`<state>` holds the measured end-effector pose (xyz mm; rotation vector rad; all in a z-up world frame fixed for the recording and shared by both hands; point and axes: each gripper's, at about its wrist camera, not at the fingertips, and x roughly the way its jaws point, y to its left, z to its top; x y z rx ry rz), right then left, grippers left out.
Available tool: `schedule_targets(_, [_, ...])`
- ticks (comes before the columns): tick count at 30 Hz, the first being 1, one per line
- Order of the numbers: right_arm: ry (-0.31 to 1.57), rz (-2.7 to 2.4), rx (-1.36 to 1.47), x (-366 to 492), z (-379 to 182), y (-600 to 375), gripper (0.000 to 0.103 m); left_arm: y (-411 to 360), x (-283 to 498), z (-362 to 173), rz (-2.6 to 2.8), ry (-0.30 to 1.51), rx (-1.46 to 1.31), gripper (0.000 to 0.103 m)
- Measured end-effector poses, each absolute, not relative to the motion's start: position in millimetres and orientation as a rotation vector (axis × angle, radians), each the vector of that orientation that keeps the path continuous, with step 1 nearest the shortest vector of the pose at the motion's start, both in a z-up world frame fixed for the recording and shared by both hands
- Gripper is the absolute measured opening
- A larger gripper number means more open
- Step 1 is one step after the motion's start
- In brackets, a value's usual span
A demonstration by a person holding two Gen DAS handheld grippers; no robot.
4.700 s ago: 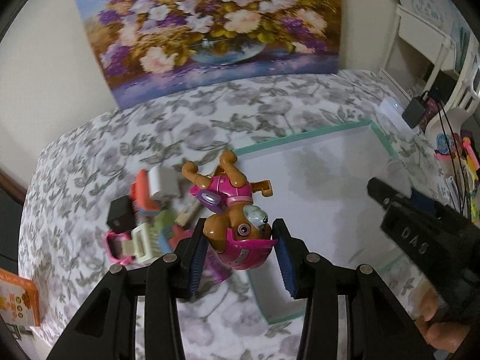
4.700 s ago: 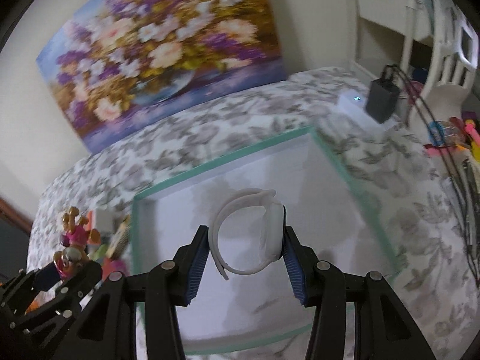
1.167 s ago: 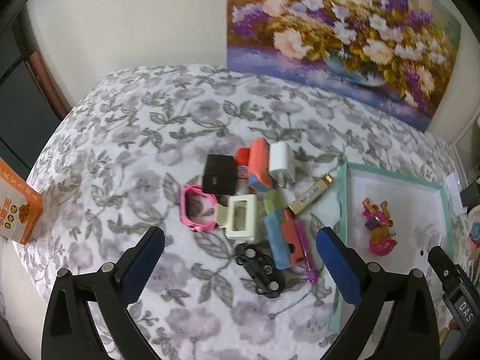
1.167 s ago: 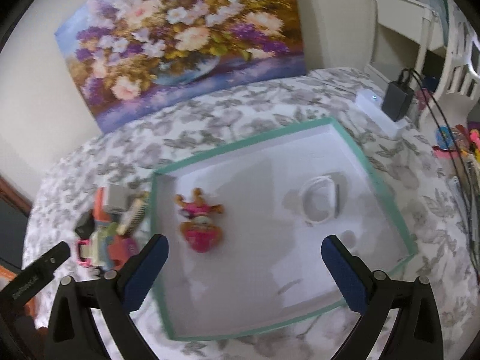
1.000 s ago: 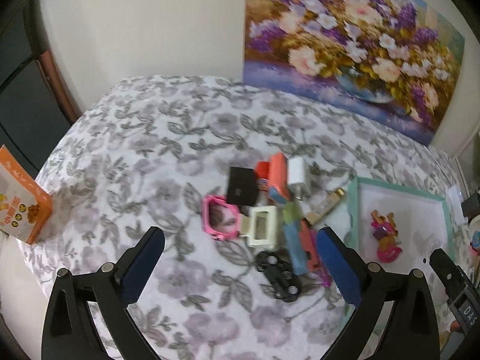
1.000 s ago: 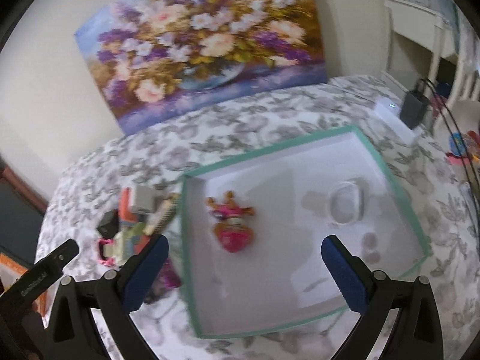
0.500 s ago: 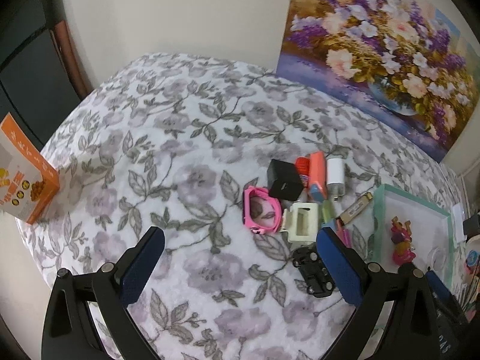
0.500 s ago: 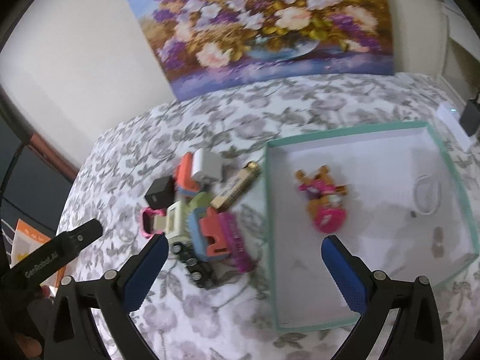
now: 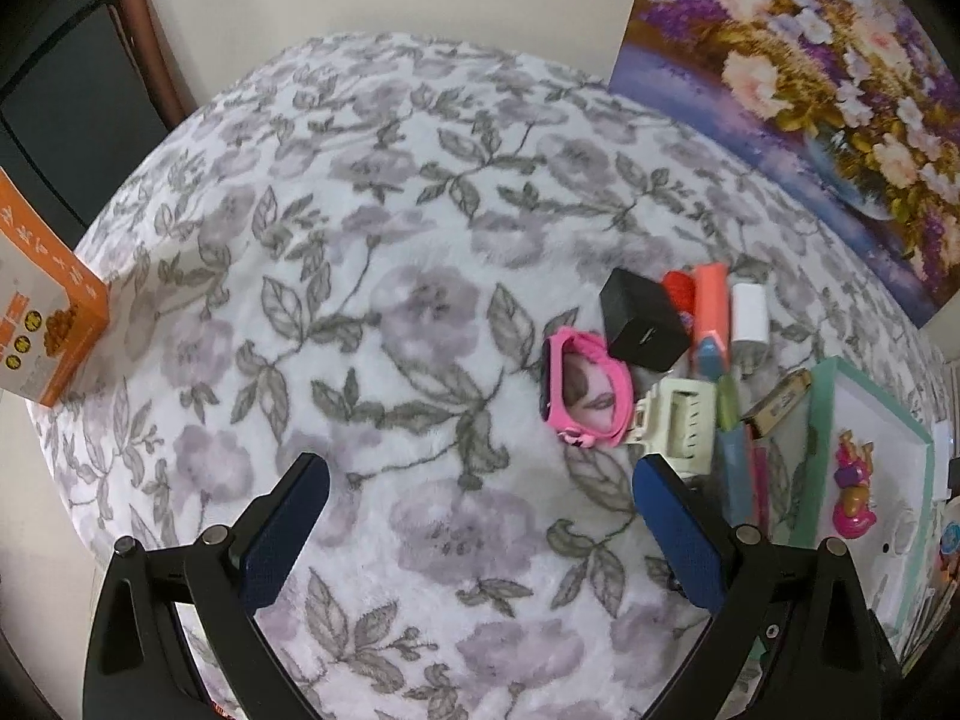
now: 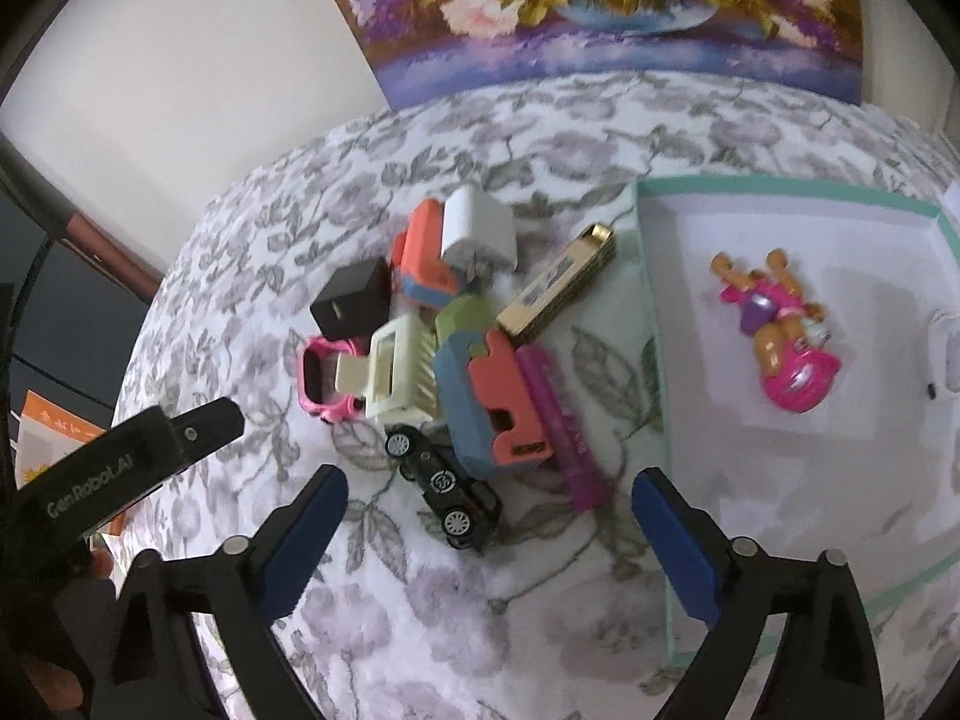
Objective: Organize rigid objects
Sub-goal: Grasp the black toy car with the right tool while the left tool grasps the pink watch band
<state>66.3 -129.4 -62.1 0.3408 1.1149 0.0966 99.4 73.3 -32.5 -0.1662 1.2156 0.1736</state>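
Observation:
A pile of small rigid objects lies on the floral cloth left of a white tray with a green rim (image 10: 651, 312). It includes a black toy car (image 10: 447, 480), a pink watch (image 10: 318, 378), a cream clip (image 10: 399, 381), a black cube (image 10: 354, 300), a white charger (image 10: 480, 228), a gold harmonica (image 10: 558, 282) and a purple pen (image 10: 561, 426). The pink dog figure (image 10: 780, 339) lies inside the tray. My right gripper (image 10: 489, 540) is open, above the car. My left gripper (image 9: 480, 528) is open, over bare cloth left of the pink watch (image 9: 585, 390).
An orange box (image 9: 42, 312) stands at the table's left edge. A flower painting (image 10: 600, 0) leans on the wall behind. The white band (image 10: 948, 354) lies at the tray's right side. The left gripper's body (image 10: 120, 468) shows at the left of the right wrist view.
Both grippers let go of the dog figure and the white band, which now lie in the tray. Both have opened and swung left, the right one over the pile.

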Motion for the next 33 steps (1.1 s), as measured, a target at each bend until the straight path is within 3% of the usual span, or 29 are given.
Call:
schedule_targets(15, [1.203,0.145,0.378,74.4,-89.0,-113.3,0.057,82.7,112.9,-56.0,0.186,1.277,-0.205,0.101])
schedule_targets(25, [1.217,0.159,0.349,87.1,-96.7,-101.9,0.047,81.2,132.6,-63.9,0.169,1.26,-0.211,0.101])
schedule_targets(33, [1.203,0.154,0.342,99.4,-100.1,-98.8,0.043,75.9,149.3,-74.8,0.137,1.251,-0.217,0.094])
